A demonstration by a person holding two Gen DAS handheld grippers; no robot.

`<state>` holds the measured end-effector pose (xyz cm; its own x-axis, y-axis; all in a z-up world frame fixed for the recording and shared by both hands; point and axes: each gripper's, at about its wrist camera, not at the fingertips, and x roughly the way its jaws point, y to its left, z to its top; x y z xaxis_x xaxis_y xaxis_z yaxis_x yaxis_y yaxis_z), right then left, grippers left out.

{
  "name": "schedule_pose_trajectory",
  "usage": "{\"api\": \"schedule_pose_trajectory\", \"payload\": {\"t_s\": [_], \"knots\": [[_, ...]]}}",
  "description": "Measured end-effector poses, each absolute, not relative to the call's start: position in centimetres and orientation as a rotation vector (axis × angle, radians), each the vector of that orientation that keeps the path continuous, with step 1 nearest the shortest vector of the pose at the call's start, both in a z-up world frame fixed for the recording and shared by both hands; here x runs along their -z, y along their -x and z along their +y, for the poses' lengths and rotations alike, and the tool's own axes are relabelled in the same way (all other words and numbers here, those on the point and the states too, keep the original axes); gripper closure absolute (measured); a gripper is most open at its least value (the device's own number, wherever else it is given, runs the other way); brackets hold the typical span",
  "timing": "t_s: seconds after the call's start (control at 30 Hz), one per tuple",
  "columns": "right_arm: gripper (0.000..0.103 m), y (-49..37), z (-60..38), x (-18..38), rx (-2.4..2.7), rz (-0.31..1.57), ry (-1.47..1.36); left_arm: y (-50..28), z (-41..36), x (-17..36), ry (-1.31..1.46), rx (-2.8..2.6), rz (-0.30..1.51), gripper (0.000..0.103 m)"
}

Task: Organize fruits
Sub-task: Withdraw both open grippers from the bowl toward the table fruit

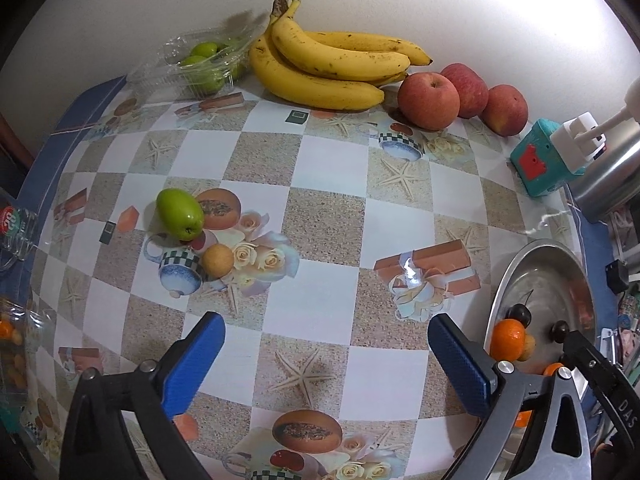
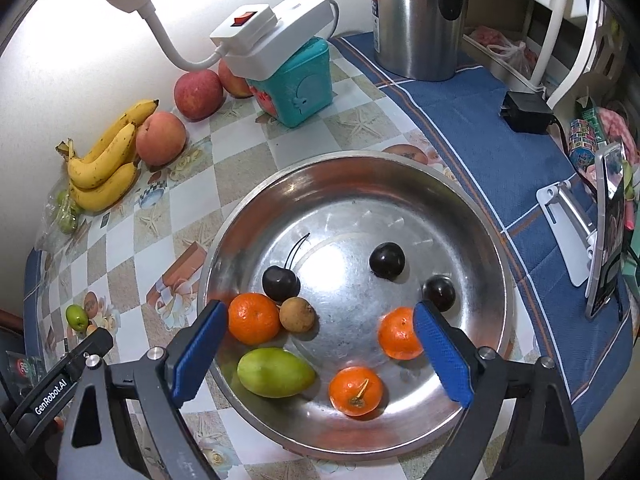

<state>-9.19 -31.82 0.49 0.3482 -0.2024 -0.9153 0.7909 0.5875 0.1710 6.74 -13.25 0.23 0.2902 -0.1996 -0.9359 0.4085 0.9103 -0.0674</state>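
Observation:
My left gripper [image 1: 326, 322] hangs open over bare patterned tablecloth with nothing between its blue pads. Beyond it to the left lie a green fruit [image 1: 180, 214] and a small tan round fruit [image 1: 217, 261]. My right gripper [image 2: 320, 308] is open above the steel bowl [image 2: 360, 160] and grips nothing. Inside the bowl are three oranges [image 2: 253, 318], a green fruit [image 2: 276, 372], a small brown fruit [image 2: 297, 314] and three dark cherries [image 2: 281, 282]. Against the wall lie bananas [image 1: 332, 64], three apples [image 1: 428, 100] and a clear tub of green fruits [image 1: 200, 64].
A teal box [image 2: 296, 84] carrying a white power strip [image 2: 264, 40] stands near the apples, and a steel kettle [image 2: 416, 16] stands behind on the blue cloth [image 2: 460, 120]. A phone on a stand [image 2: 608, 232] is right of the bowl. Plastic packaging [image 1: 16, 340] lies at the table's left edge.

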Motion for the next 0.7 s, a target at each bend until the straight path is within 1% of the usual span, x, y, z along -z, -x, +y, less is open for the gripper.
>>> {"api": "schedule_pose_trajectory", "payload": {"t_s": [0.7], "knots": [[0.009,8.67,-31.44,-0.68,0.703,1.012,-0.675,-7.12,-12.51,-0.79,-0.194,0.411,1.197,0.0]]}}
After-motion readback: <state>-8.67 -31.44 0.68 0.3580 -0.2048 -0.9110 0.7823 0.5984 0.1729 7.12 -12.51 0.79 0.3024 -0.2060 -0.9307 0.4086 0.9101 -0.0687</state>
